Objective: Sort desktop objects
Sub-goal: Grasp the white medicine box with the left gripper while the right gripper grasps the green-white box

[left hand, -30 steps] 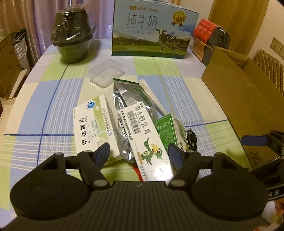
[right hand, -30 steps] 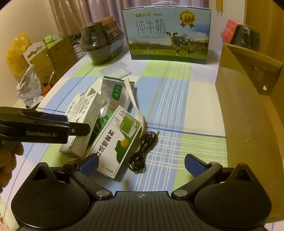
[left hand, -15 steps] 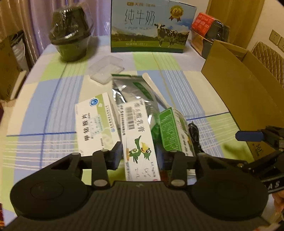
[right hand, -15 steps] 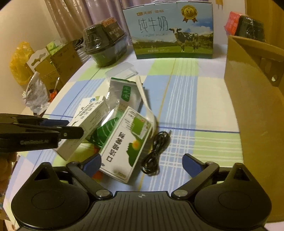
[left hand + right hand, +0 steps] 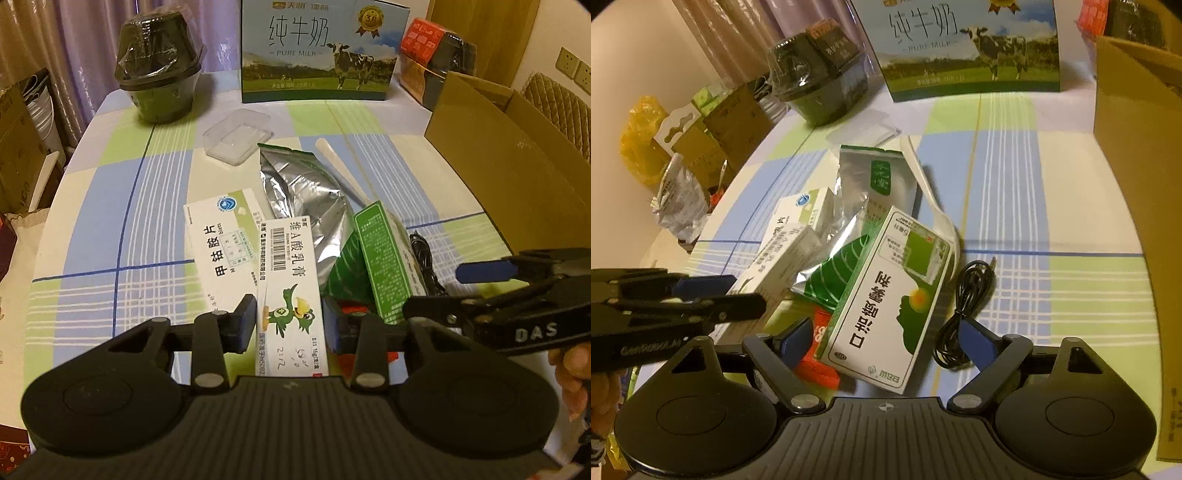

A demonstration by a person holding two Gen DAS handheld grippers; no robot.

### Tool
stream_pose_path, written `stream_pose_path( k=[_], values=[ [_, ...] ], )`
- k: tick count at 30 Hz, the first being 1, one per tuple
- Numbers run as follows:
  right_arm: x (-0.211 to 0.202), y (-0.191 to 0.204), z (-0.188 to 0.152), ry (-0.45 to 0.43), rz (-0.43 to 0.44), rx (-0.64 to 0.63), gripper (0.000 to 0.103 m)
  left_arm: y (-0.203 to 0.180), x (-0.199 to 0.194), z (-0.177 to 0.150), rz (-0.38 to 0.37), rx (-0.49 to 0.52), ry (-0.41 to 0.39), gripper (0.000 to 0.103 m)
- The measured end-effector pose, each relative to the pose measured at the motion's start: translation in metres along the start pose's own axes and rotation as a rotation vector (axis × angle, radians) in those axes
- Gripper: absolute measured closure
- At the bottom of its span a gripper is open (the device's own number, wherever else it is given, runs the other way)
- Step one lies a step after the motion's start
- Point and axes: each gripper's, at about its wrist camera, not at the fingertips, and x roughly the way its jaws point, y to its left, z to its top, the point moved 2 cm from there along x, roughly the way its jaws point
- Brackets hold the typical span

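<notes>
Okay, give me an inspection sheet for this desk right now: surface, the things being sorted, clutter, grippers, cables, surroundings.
Surface: table under a blue, green and white checked cloth.
Job's things: duck-print box, white medicine box, green-and-white box, foil pouch and white spoon, piled together mid-table.
Clutter: clear plastic tray, wrapped black bowls, milk carton case.
Grippers: left gripper shut on the duck-print box; right gripper closing, the green-and-white box between its jaws, pads not yet pressing.
Cables: coiled black cable beside the green-and-white box.
Surroundings: open cardboard box at the right edge; purple curtains behind.
</notes>
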Motion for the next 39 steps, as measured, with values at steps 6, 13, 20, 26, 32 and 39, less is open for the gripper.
stream_pose_path(
  k=[6, 13, 20, 26, 32, 39],
  values=[
    [0.011, -0.003, 0.001, 0.030, 0.014, 0.020, 0.034, 0.004, 0.001, -0.006, -0.008, 0.004, 0.007, 0.070],
    [-0.002, 0.004, -0.006, 0.035, -0.039, -0.069, 0.045, -0.001, 0.004, -0.010, -0.001, 0.034, 0.019, 0.070],
    [-0.032, 0.013, -0.037, 0.074, -0.061, -0.182, 0.048, -0.012, -0.006, -0.026, -0.005, 0.024, 0.038, 0.070],
    [-0.058, 0.023, -0.075, 0.080, -0.094, -0.246, 0.049, -0.026, -0.030, -0.058, -0.009, 0.028, 0.048, 0.070],
    [-0.069, 0.030, -0.110, 0.124, -0.093, -0.279, 0.049, -0.047, -0.047, -0.101, -0.029, 0.049, 0.073, 0.070],
    [-0.068, 0.020, -0.111, 0.120, -0.092, -0.242, 0.038, -0.065, -0.051, -0.124, -0.024, 0.107, 0.081, 0.070]
  ],
)
